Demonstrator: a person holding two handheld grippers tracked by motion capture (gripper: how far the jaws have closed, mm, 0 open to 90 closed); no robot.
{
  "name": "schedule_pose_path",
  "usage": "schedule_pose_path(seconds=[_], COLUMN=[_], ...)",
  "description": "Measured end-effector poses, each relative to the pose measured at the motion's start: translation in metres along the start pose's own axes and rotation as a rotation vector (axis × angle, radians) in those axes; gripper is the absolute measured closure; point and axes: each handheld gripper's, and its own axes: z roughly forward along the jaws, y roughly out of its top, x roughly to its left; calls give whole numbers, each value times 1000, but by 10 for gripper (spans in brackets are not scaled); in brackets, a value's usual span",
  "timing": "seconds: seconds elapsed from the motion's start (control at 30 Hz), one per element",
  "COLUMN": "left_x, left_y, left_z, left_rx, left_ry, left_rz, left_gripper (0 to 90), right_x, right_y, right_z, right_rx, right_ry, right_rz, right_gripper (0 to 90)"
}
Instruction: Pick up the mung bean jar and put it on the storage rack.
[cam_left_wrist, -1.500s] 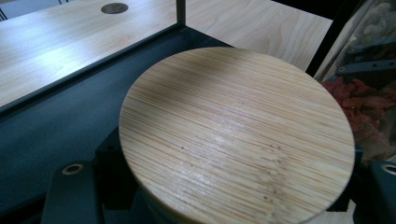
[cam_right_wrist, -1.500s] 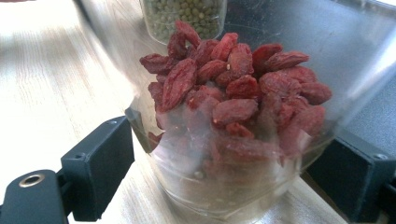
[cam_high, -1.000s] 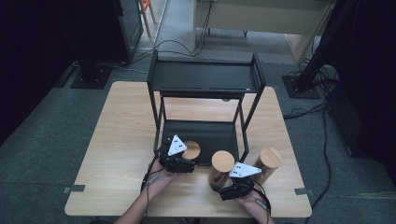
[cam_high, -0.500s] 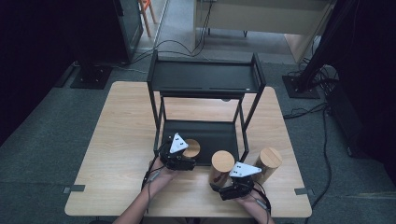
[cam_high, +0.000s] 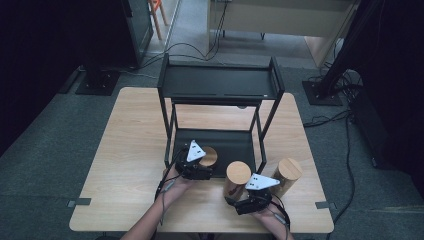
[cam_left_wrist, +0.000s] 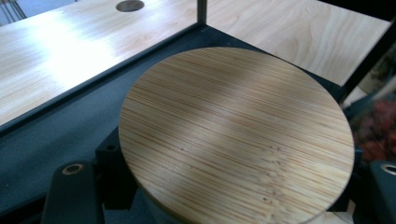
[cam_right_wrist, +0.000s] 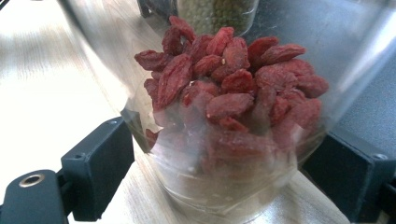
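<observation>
High view first: both forearms come in from the near edge of the wooden table (cam_high: 125, 150), and the left gripper (cam_high: 199, 167) reaches forward onto the bottom tray of the black two-tier rack (cam_high: 220, 85), its jaws clamped on a bamboo-lidded jar (cam_high: 208, 156) that stands upright on the tray's near left part, long axis vertical, lid facing up. Right gripper (cam_high: 245, 197) sits low near the table's near edge, level, pointing left and slightly away, closed round the foot of a second jar (cam_high: 238, 177), also upright, just in front of the rack's near right leg. A third jar (cam_high: 287, 172) stands to its right, close by but apart from the gripper. Over to the left gripper view: the round bamboo lid (cam_left_wrist: 236, 135) looms large, grain running diagonally, and the black jaws flank it low at either side, mostly tucked under its rim, so the contact itself is hidden; the dark tray (cam_left_wrist: 51, 140) lies beneath. Now the right gripper view: clear glass, red dried berries (cam_right_wrist: 229, 88) piled inside, both black pads (cam_right_wrist: 100, 168) pressed against the jar's base on the wood; its top is cut off by the frame, and another jar with greenish contents (cam_right_wrist: 217, 14) sits blurred beyond.
</observation>
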Motion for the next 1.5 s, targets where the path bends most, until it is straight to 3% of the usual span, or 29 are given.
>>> schedule_pose_path(seconds=[0.57, 0.93, 1.3, 1.5], left_x=[1, 3, 10, 11], left_y=[8, 17, 16, 18], left_z=[13, 19, 23, 25], left_rx=[5, 11, 14, 13], left_ry=[0, 15, 23, 40], left_rz=[-25, -2, -45, -18], left_gripper=[255, 255, 254, 255], right_x=[1, 2, 3, 3], right_y=[0, 0, 1, 1], right_z=[1, 1, 2, 2], right_rx=[6, 10, 16, 19], right_ry=[0, 0, -4, -7], right_rz=[-3, -6, -11, -17], right_gripper=[114, 114, 115, 116])
